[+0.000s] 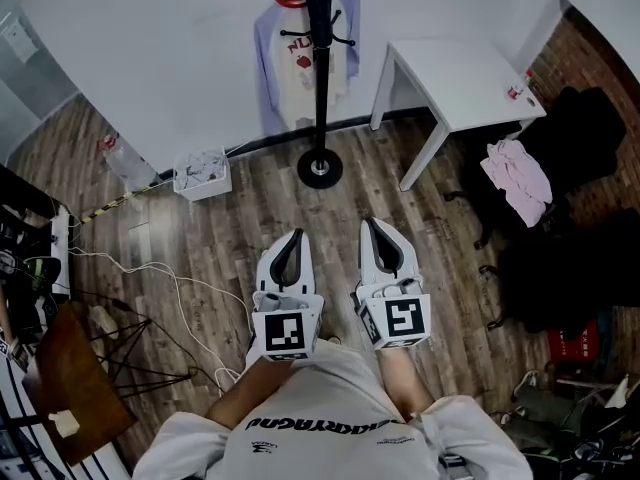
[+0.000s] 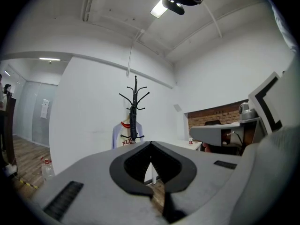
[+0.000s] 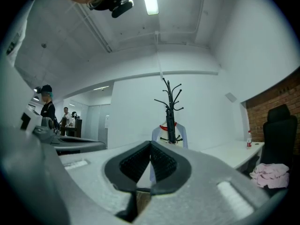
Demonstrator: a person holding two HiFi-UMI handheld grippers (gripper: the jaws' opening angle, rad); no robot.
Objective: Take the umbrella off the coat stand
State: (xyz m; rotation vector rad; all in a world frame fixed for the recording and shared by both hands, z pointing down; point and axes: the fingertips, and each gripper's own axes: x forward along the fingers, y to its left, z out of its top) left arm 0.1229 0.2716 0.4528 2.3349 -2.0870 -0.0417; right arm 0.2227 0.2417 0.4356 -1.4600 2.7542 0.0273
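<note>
Closest in the head view is the person's top. Just beyond it the left gripper and right gripper are held side by side over the wood floor, both pointing toward the stand. The umbrella, dark and folded, hangs upright on the stand, with a jumper hung behind it. A white table is just right of the stand.

In the left gripper view, the left gripper has its jaws closed tip to tip with nothing between them. The umbrella hangs on the stand well ahead.

In the right gripper view, the right gripper is likewise closed and empty. The umbrella hangs on the stand, well apart from it.
</note>
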